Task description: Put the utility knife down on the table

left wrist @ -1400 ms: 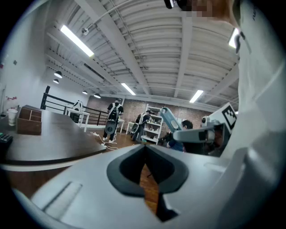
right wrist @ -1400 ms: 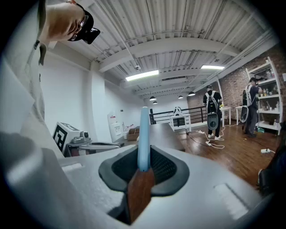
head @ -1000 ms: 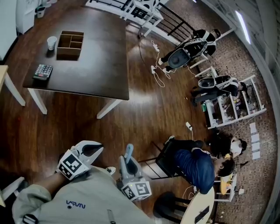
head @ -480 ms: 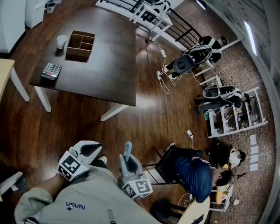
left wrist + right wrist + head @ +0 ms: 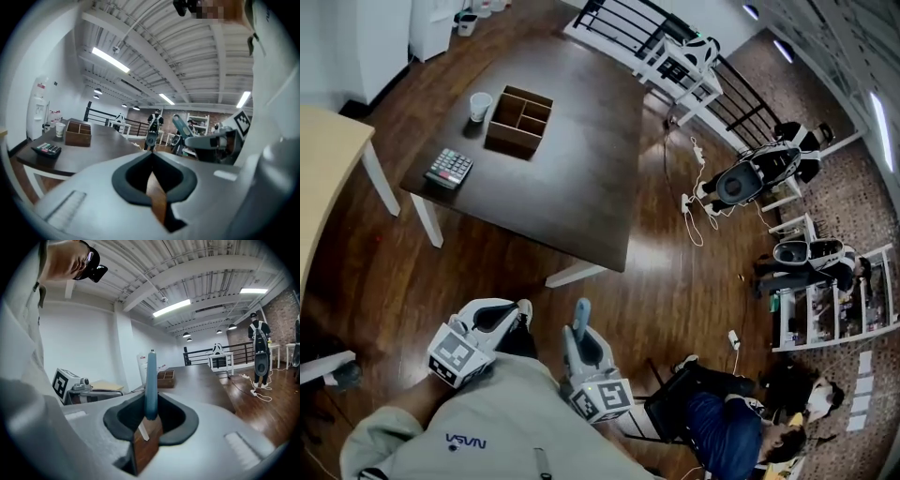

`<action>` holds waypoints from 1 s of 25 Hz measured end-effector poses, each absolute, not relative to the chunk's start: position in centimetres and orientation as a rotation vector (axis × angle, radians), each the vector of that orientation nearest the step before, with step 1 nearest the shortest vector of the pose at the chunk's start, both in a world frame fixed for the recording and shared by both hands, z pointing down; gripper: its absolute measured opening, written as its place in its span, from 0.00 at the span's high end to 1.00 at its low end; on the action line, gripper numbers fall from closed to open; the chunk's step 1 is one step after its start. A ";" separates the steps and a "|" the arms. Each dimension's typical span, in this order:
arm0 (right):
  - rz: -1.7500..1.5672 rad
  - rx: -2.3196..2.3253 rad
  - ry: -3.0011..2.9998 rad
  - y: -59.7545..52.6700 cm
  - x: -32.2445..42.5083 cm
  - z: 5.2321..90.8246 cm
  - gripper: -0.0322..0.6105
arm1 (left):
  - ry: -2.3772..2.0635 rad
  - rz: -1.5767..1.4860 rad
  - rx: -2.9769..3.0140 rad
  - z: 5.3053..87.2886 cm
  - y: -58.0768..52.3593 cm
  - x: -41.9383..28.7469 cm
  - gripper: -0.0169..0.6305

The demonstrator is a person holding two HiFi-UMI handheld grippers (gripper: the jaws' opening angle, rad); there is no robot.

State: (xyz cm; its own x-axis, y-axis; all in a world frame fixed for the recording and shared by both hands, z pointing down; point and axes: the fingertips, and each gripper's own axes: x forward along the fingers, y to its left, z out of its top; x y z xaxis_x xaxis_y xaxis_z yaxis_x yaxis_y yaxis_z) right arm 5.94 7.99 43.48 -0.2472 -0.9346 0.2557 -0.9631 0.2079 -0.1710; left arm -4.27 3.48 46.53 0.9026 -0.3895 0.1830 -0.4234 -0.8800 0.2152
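The blue utility knife (image 5: 151, 380) stands upright between my right gripper's (image 5: 151, 414) jaws, which are shut on its lower end. In the head view the utility knife (image 5: 579, 320) sticks forward out of the right gripper (image 5: 581, 341), close to my body and well short of the dark wooden table (image 5: 581, 141). My left gripper (image 5: 508, 316) is beside it, shut with nothing in it. From the left gripper (image 5: 151, 162) view the knife (image 5: 180, 127) shows to the right, and the table (image 5: 98, 150) lies ahead.
On the table's far left stand a wooden compartment box (image 5: 520, 121), a paper cup (image 5: 480, 105) and a calculator (image 5: 450, 169). A pale table (image 5: 328, 178) is at the left. Cables (image 5: 698, 202), wheeled machines, a shelf unit (image 5: 825, 309) and a seated person (image 5: 722, 427) are to the right.
The table has shifted down and right in the head view and looks nearer. Both grippers keep their pose near my body, the knife still in the right one.
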 end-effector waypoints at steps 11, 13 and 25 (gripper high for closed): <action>0.523 1.664 -2.564 -2.9 12.5 43.5 0.84 | -0.872 0.279 2.705 46.1 -5.0 1.1 0.97; 0.531 1.632 -2.588 -4.7 13.8 43.8 0.84 | -0.904 0.281 2.671 46.6 -6.6 2.3 0.97; 0.584 1.488 -2.631 -10.2 19.4 46.3 0.84 | -0.987 0.310 2.601 47.2 -10.8 8.1 0.97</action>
State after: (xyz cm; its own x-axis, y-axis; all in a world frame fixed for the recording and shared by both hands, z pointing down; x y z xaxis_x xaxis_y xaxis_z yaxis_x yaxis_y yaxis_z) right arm 19.36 -10.19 46.32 -0.5314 -0.8134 0.2368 -0.8372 0.4616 -0.2934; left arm 8.12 -10.82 47.18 0.7349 -0.5989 0.3183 -0.6733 -0.7004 0.2366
